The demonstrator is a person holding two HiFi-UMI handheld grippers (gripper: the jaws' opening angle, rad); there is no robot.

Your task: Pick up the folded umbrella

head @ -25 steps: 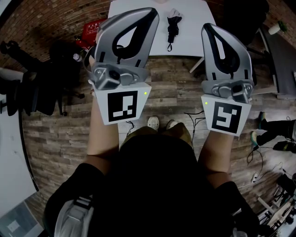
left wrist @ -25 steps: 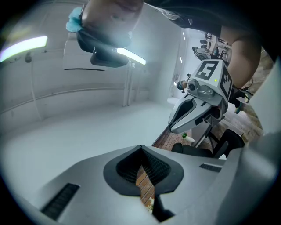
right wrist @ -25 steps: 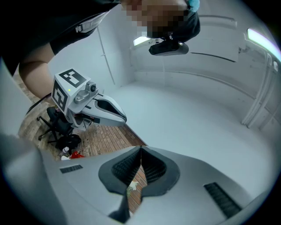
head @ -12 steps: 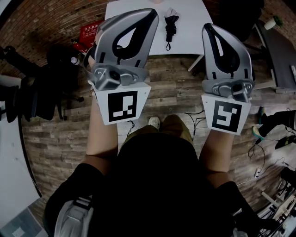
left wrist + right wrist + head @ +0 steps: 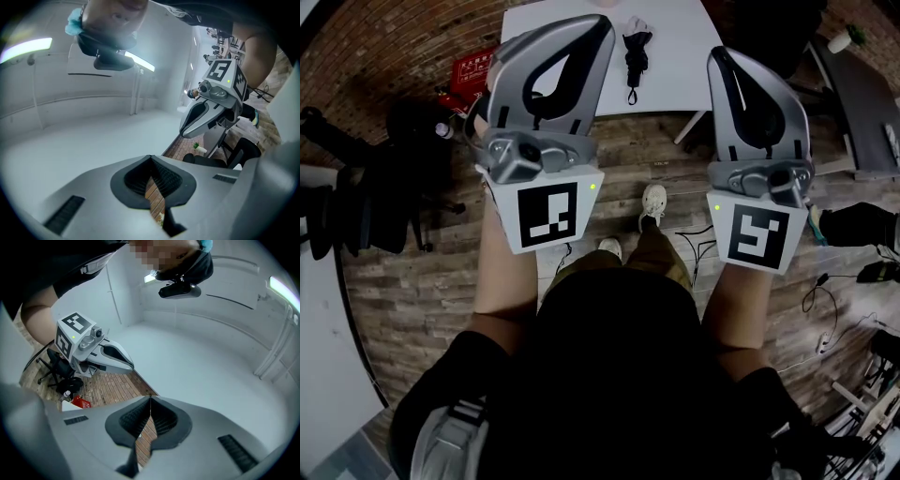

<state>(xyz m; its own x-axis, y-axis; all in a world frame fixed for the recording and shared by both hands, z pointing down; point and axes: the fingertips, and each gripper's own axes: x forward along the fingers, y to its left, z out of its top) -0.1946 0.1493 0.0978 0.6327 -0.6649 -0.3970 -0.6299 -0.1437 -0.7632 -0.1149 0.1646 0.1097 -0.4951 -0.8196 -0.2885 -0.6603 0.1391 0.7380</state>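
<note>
Stepping forward is what has changed, as seen from the head view. One white shoe (image 5: 653,200) is now set ahead of the other on the wooden floor (image 5: 441,272); a second ago both were side by side. Over the same time the white surface (image 5: 675,80) and the umbrella (image 5: 633,47) lying on it have drifted a little to the left of the picture. The left gripper (image 5: 595,28) and right gripper (image 5: 724,58) have been kept raised in front of the body, tilted slightly upward.

From this it is judged that the approach is under way and that no reach has begun. The umbrella is untouched and is seen between the two grippers in the picture, but well beyond them.

Both grippers are closed and empty. In the left gripper view the ribbed black fingers (image 5: 136,180) are pressed together, with only floor seen past them. In the right gripper view the fingers (image 5: 165,420) are likewise pressed together. The umbrella appears in neither gripper view.

The umbrella is black, folded and lying flat near the middle of the surface. Its long axis runs roughly away from the person, leaning slightly. A strap loop (image 5: 630,94) hangs at the near end, by the surface's front edge, and a paler, bunched part marks the far end.
</note>
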